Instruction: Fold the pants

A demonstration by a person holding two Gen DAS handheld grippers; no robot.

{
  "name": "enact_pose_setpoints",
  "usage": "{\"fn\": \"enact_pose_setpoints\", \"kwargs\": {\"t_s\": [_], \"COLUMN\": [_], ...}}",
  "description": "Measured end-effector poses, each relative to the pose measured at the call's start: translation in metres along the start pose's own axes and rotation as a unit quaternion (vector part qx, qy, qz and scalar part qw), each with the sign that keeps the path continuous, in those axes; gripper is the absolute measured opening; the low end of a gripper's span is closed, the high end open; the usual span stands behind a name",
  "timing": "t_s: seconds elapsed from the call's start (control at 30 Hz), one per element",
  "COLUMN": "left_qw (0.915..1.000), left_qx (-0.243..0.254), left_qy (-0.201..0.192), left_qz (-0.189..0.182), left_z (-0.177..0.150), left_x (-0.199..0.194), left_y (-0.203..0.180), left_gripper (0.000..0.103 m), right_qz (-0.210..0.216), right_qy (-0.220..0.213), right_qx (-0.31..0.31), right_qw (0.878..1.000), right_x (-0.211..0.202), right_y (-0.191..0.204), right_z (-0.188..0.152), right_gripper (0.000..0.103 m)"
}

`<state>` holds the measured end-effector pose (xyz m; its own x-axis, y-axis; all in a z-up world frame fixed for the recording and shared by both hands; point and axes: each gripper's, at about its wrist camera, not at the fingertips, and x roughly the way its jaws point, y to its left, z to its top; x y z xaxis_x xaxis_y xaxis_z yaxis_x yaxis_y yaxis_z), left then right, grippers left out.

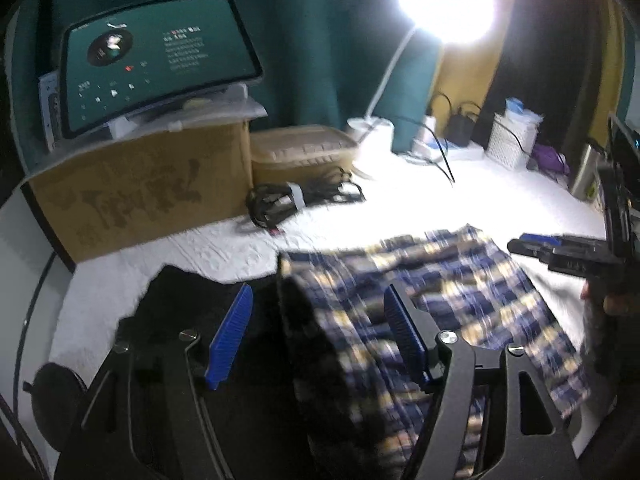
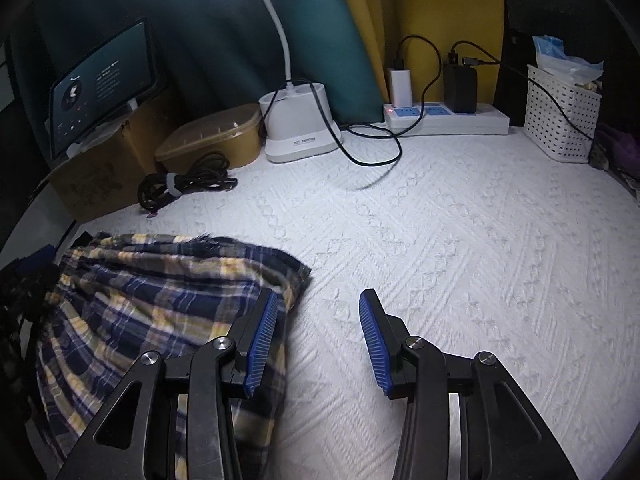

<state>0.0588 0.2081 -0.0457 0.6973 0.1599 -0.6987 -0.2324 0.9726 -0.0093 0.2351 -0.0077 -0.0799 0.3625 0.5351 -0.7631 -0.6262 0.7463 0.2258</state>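
Observation:
Blue, yellow and white plaid pants (image 1: 420, 280) lie bunched on the white bedspread (image 1: 440, 208), blurred in the left wrist view. My left gripper (image 1: 318, 292) hangs open over them; a folded edge of the cloth runs between its blue pads (image 1: 232, 336) without touching them. In the right wrist view the pants (image 2: 152, 304) fill the lower left. My right gripper (image 2: 319, 294) is open over the bare bedspread (image 2: 460, 240), its left pad (image 2: 262, 344) just above the pants' right edge. The right gripper (image 1: 520, 246) also shows at the right edge of the left wrist view, held by a hand (image 1: 612, 300).
A black cloth (image 1: 180, 292) lies left of the pants. At the back stand a cardboard box (image 1: 140, 196) with a tablet (image 1: 156, 60) on it, a plastic tub (image 2: 212, 136), a coiled cable (image 2: 184, 184), a lamp base (image 2: 298, 128), a power strip (image 2: 448, 118) and a white basket (image 2: 560, 116).

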Motion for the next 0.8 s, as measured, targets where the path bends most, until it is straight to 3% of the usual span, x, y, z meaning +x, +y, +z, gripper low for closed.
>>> {"fn": "enact_pose_setpoints", "kwargs": {"t_s": [0.07, 0.13, 0.5, 0.63, 0.8], "left_qw": [0.9999, 0.9994, 0.9982, 0.9958, 0.9992], "left_qx": [0.0, 0.0, 0.022, 0.047, 0.018], "left_qy": [0.016, 0.032, 0.04, 0.029, -0.007], "left_qz": [0.003, 0.012, 0.039, 0.073, 0.036], "left_z": [-0.008, -0.015, -0.025, -0.021, -0.014], "left_x": [0.005, 0.012, 0.025, 0.02, -0.008], "left_y": [-0.001, 0.0, 0.007, -0.006, -0.008], "left_gripper": [0.069, 0.069, 0.074, 0.074, 0.074], "right_qz": [0.003, 0.007, -0.014, -0.032, -0.03], "right_qy": [-0.002, -0.002, 0.029, 0.024, 0.018], "right_qx": [-0.002, -0.004, -0.023, -0.037, -0.036], "right_qw": [1.0, 1.0, 0.999, 0.999, 0.999], "right_x": [-0.003, -0.005, -0.002, -0.009, -0.025], "right_y": [0.002, 0.005, 0.003, 0.005, 0.006], "right_z": [-0.003, -0.008, -0.039, -0.042, -0.05], "right_gripper": [0.062, 0.067, 0.068, 0.069, 0.069]}}
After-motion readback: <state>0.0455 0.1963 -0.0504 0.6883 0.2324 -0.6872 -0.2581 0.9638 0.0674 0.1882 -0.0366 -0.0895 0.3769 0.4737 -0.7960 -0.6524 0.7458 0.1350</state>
